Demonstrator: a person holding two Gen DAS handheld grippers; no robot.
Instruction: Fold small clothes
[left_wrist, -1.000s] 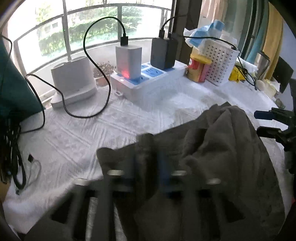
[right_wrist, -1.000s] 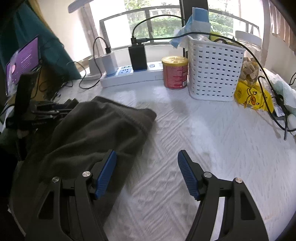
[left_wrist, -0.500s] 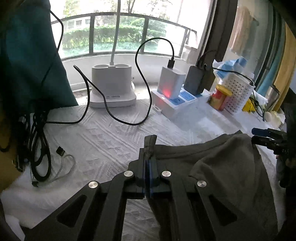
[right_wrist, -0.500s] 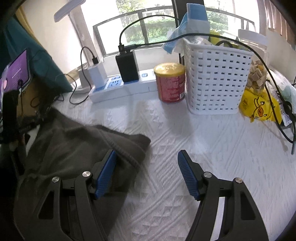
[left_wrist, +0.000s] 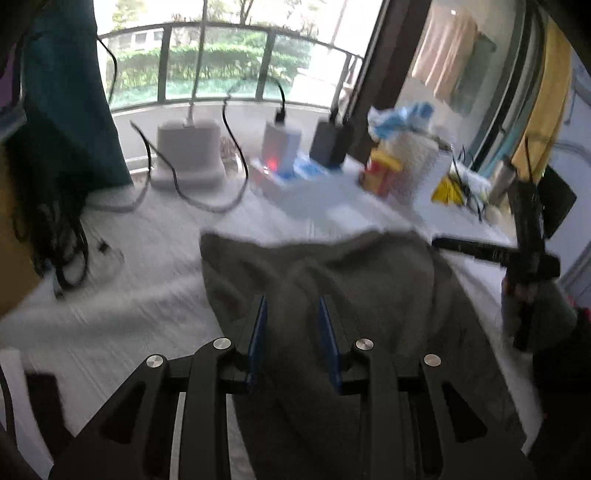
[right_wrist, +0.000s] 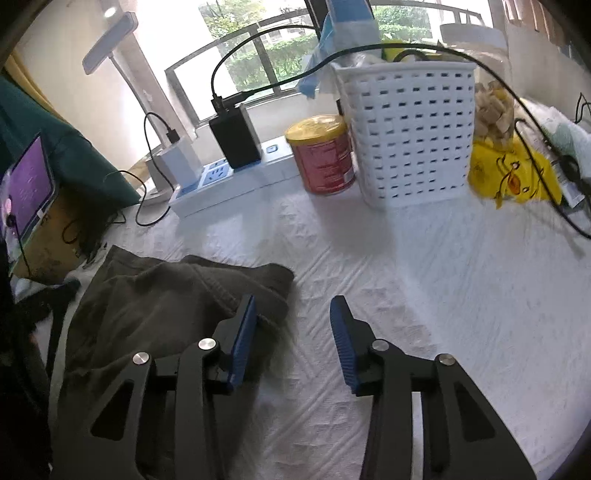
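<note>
A dark grey garment (left_wrist: 369, 288) lies crumpled on the white textured tablecloth (left_wrist: 140, 295); it also shows in the right wrist view (right_wrist: 155, 295). My left gripper (left_wrist: 291, 314) is open, its blue pads on either side of a raised fold of the garment, holding nothing. My right gripper (right_wrist: 291, 317) is open at the garment's right edge, its left pad (right_wrist: 242, 338) over the cloth and its right pad over bare tablecloth (right_wrist: 424, 280). The right gripper also shows in the left wrist view (left_wrist: 528, 258), at the garment's far right side.
Along the back stand a white power strip (right_wrist: 236, 181) with chargers and cables, a red can (right_wrist: 323, 155), a white basket (right_wrist: 410, 133) and a yellow bag (right_wrist: 513, 173). A white lamp base (left_wrist: 188, 155) and tangled cables (left_wrist: 66, 236) are at the left.
My left gripper was shut on the garment's edge and has opened and let it go. The right gripper stayed open and came closer to the garment's right edge.
</note>
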